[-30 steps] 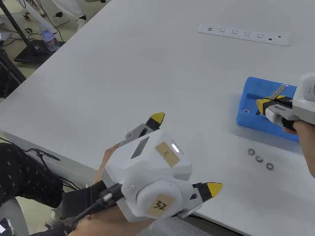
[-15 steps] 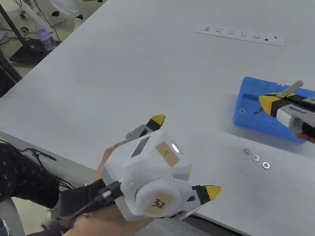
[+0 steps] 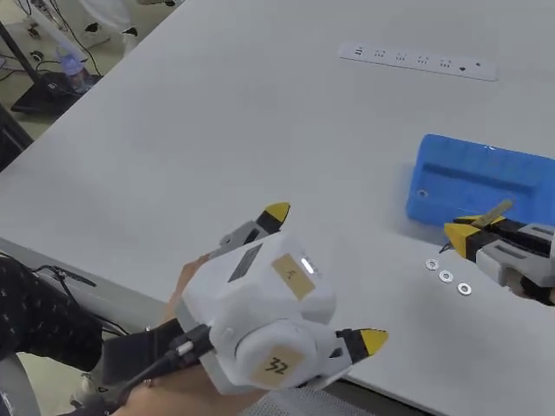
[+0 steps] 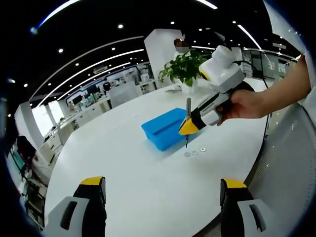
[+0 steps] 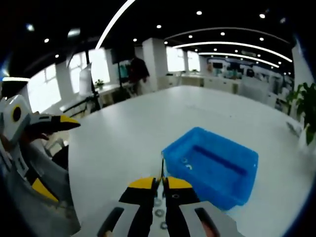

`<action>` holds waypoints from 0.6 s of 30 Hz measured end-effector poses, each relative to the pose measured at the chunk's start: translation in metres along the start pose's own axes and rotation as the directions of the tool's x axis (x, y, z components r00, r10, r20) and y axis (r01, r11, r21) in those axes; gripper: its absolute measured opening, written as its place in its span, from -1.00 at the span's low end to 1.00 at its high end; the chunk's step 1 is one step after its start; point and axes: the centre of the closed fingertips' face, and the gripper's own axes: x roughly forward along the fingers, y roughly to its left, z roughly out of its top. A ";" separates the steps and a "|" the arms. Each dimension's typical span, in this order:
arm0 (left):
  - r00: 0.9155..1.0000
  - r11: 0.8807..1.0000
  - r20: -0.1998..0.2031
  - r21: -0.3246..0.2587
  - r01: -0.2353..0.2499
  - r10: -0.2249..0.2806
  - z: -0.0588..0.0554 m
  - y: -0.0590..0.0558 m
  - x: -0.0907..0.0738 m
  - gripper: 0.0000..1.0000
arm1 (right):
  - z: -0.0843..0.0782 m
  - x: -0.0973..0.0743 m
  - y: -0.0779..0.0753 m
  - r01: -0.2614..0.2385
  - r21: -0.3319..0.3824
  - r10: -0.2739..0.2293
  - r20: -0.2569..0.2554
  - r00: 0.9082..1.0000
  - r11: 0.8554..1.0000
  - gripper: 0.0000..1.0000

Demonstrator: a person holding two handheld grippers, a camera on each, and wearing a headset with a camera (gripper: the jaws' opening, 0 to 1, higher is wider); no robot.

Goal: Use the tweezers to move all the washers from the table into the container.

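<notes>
Right gripper (image 3: pixel 460 236) is reaching in from the right edge of the head view, jaws pressed together and pinching the slim metal tweezers (image 3: pixel 494 212). The right gripper view is showing the same clamp, with the thin tips (image 5: pixel 162 168) sticking out ahead of the yellow pads. The tweezer point is hanging just above or at the nearest of three small flat silver metal washers (image 3: pixel 446 276); I cannot tell whether it is touching.

The washers are lying in a short row on the white table (image 3: pixel 260 113), just beside the near wall of the blue rectangular plastic container (image 3: pixel 477 178). A couple more washers (image 5: pixel 186 164) are already lying inside the container.

Left gripper (image 3: pixel 325 276) is idling low over the table's near edge, well apart from the work. Its jaws are spread wide with nothing between them, as its own view is also showing (image 4: pixel 162 190).

Handling guess: the washers are looking tiny, light, stiff and slick, and they are lying flat, so they are likely to skate or flip under a poor pinch. Best hold is probably one tweezer tip through the hole and one outside, nipping the ring's band, or else squeezing across the outer rim. The tweezers are springy, so the clamp force needs keeping steady or the washer is dropping on the way over the wall.
</notes>
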 end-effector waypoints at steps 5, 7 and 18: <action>1.000 1.000 -0.004 0.000 0.009 -0.009 -0.001 -0.002 0.000 0.99 | -0.007 0.007 0.000 -0.001 0.014 0.002 -0.018 1.000 1.000 -0.91; 1.000 1.000 -0.008 -0.004 0.012 -0.012 -0.002 -0.002 0.000 0.98 | -0.008 0.009 0.001 0.002 0.011 -0.001 -0.015 1.000 1.000 -0.91; 1.000 1.000 -0.009 -0.006 0.010 -0.010 -0.002 -0.002 0.000 0.95 | -0.016 0.012 0.002 0.011 -0.100 -0.016 -0.054 0.998 0.995 -0.91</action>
